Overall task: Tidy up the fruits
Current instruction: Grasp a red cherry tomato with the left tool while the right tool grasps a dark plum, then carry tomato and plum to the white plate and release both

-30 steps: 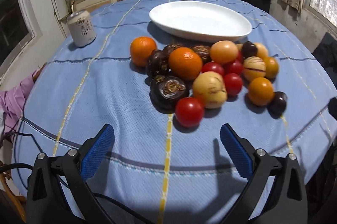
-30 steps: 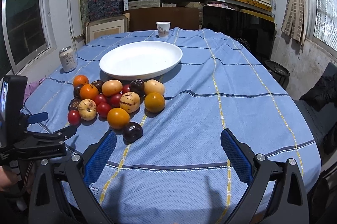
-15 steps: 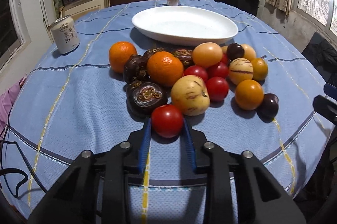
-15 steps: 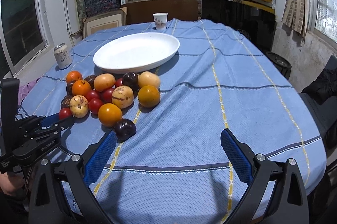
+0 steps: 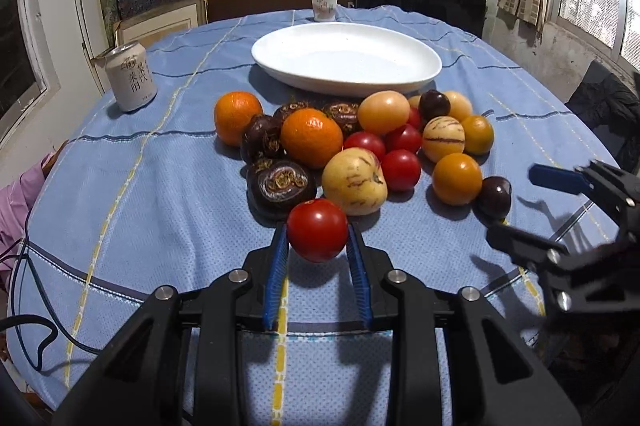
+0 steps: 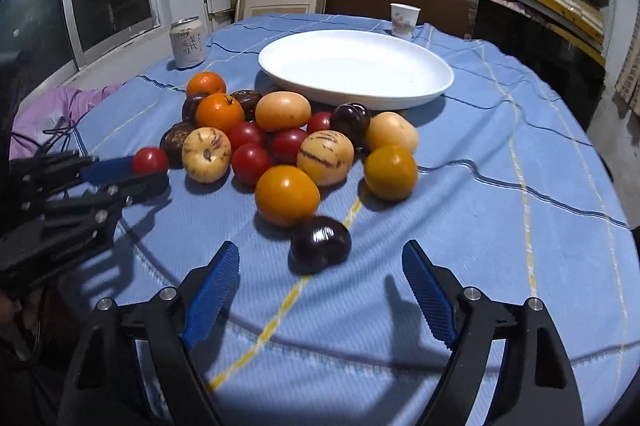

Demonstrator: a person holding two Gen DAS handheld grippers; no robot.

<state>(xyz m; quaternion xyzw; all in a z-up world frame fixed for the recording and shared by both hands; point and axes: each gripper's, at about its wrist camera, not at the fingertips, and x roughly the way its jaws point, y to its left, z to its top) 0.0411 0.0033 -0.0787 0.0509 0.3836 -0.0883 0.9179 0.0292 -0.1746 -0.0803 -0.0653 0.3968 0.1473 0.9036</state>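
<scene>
**Tomato clamped on the left, right jaws closing toward a dark plum**

Your white oval plate [image 5: 347, 60] sits at twelve o'clock of the fruit pile and holds nothing; its near rim is just behind the yellow-tan fruits. The paper cup [image 5: 324, 5] stands beyond the plate near the far edge of the blue checked tablecloth [image 5: 132, 210], and you cannot see into it. The pale drink can [image 5: 131, 76] stands upright at ten o'clock of the pile, well apart from the fruit.

Your left gripper [image 5: 318, 250] is clamped on a round red tomato [image 5: 318, 229], both blue pads pressing its sides at the pile's six o'clock edge. Just behind it lie a dark brown mangosteen [image 5: 280, 184] and a cream striped melon-like fruit [image 5: 354, 182], nearly touching the tomato.

Your right gripper [image 6: 320, 278] has its jaws closing, still clear of the fruit. A glossy dark purple plum [image 6: 320, 244] lies just ahead of the fingertips, not yet between the pads, and it touches the orange-yellow round fruit [image 6: 287, 195] at its eleven o'clock.

Open cloth spreads from one to five o'clock of the pile on your right side, and bare cloth lies between both grippers and the near table edge. A dark cable [image 5: 24, 266] trails over the edge at eight o'clock.
</scene>
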